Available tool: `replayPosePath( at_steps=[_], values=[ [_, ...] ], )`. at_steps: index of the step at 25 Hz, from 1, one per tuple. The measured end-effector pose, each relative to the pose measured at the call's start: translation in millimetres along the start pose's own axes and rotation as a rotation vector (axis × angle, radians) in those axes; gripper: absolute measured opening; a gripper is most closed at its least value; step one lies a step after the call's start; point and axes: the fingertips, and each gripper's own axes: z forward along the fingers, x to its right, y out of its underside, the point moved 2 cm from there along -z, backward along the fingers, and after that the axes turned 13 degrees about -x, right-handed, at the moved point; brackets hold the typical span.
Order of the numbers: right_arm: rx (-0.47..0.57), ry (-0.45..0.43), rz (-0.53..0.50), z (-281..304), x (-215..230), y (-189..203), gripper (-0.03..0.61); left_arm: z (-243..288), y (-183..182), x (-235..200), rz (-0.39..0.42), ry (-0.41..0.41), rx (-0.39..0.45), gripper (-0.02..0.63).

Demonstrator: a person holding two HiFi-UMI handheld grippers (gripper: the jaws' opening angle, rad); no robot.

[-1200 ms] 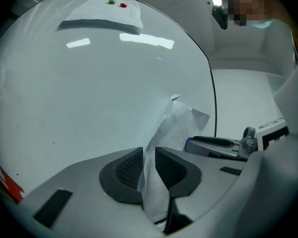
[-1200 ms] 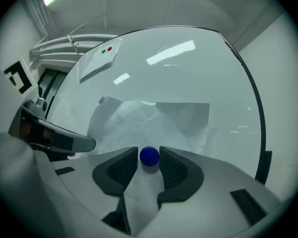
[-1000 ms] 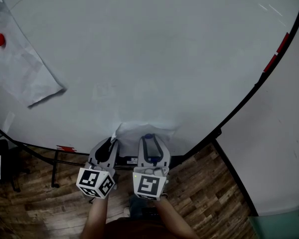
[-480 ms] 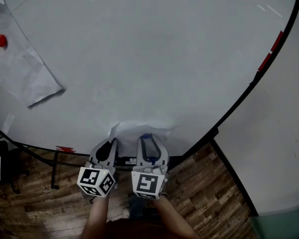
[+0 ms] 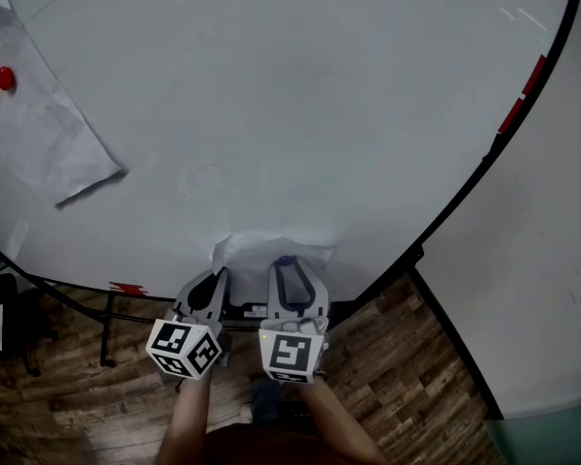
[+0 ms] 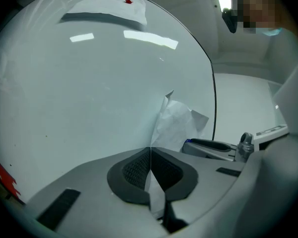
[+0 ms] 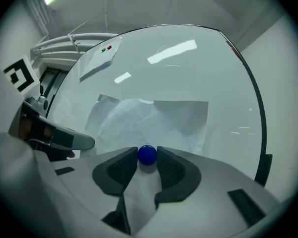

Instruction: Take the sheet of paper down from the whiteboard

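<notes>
The crumpled white sheet of paper (image 5: 271,248) lies on the lower edge of the large white whiteboard (image 5: 300,114), straight ahead of both tools. Its left edge is pinched in the left tool (image 6: 150,152), whose jaws have just closed on it. Beside it on the right, the right tool (image 7: 147,158) grips a small round blue magnet (image 7: 147,154) on the sheet. Far to the upper left of the left tool, a second white sheet (image 5: 48,143) hangs on the board.

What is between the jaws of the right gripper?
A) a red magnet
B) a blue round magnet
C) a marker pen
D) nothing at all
B: in the right gripper view, a blue round magnet sits between the two jaws of the right gripper, in front of the sheet of paper.
</notes>
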Motion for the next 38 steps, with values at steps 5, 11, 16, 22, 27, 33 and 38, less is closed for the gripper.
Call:
replayPosePath(
  at_steps=[5, 11, 16, 22, 27, 33, 38],
  values=[
    [0.001, -0.012, -0.006, -6, -1, -1, 0.133, -1, -1, 2, -0.046, 0.027, 0.008, 0.025],
    [0.010, -0.032, -0.027, -14, -11, 0, 0.133, -3, -5, 5, -0.101, 0.058, 0.031, 0.025],
    [0.014, -0.027, -0.023, -16, -6, -1, 0.133, -7, -5, 7, -0.113, 0.065, 0.035, 0.025],
    [0.002, -0.028, -0.015, -21, -4, 1, 0.133, -13, -4, 6, -0.122, 0.057, 0.034, 0.025],
    [0.022, -0.027, -0.004, -25, -3, -3, 0.135, -21, -4, 5, -0.124, 0.049, 0.032, 0.025],
    [0.023, -0.032, 0.002, -34, -3, -6, 0.135, -34, -2, 3, -0.137, 0.031, 0.027, 0.025],
    [0.016, -0.026, -0.007, -39, -1, -3, 0.135, -48, -2, 3, -0.152, 0.028, 0.038, 0.025]
  ],
)
